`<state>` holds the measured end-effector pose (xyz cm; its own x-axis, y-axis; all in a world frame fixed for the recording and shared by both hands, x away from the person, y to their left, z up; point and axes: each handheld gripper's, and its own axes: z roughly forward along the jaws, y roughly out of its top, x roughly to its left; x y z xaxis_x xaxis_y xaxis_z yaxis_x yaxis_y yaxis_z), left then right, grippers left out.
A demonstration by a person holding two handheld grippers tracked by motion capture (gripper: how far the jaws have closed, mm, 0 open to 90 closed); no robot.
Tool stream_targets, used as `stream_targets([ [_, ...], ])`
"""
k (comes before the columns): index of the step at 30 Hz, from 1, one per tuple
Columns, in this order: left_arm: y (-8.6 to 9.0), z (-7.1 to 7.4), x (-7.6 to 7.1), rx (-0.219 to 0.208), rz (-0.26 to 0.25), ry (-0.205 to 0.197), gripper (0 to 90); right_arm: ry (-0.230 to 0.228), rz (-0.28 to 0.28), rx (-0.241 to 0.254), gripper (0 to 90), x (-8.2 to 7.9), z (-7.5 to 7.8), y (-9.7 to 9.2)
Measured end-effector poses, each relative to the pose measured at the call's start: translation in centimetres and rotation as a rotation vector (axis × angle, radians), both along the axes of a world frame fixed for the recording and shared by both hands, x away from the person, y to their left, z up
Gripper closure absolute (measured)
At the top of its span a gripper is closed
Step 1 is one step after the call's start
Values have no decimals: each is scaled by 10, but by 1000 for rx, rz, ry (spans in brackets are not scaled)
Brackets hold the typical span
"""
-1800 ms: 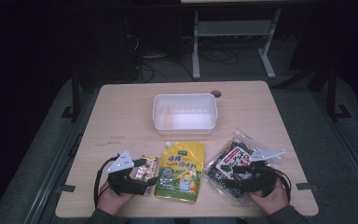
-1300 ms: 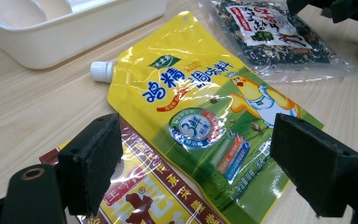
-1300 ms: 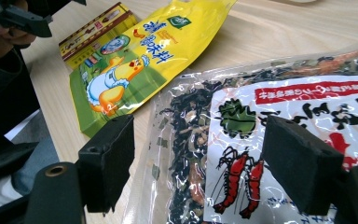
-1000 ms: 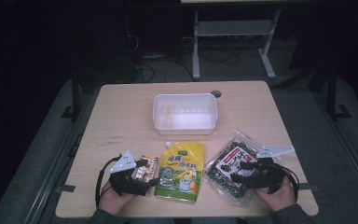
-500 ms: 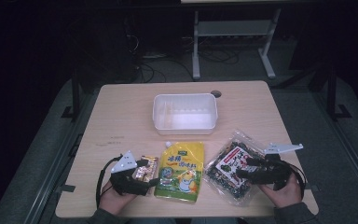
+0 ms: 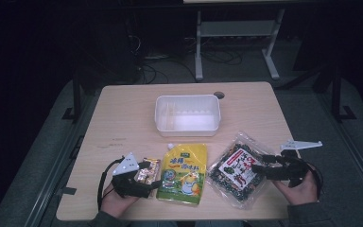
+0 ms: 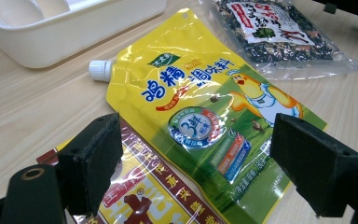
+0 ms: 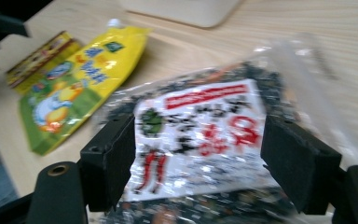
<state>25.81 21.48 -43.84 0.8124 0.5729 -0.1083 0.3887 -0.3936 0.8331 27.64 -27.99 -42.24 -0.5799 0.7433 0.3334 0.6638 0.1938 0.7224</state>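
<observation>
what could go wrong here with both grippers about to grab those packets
The right gripper stands open over the clear seaweed bag; the slick film may slide out or get crushed. The left gripper is open over the small red-and-gold packet, which touches the yellow spouted pouch, so it might pinch or drag both.

Your wooden surface [image 6: 123,123] carries a white tub [image 6: 187,115] mid-surface; along the near edge lie a red-gold packet [image 6: 148,171], yellow pouch [image 6: 184,173] and seaweed bag [image 6: 236,168].
</observation>
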Motion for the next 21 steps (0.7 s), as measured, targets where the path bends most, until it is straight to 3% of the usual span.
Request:
stream_targets([
  [4,0,0,0,-1,2,2,165,9,-71,-13,264,6,0,-20],
  [9,-2,-2,0,4,-2,7,165,51,-158,-47,277,15,-7,-41],
  [16,-2,-2,1,6,1,8,165,72,-237,-42,288,19,-9,-64],
  [21,-2,-2,0,9,2,7,166,116,-287,-32,314,21,-19,-77],
])
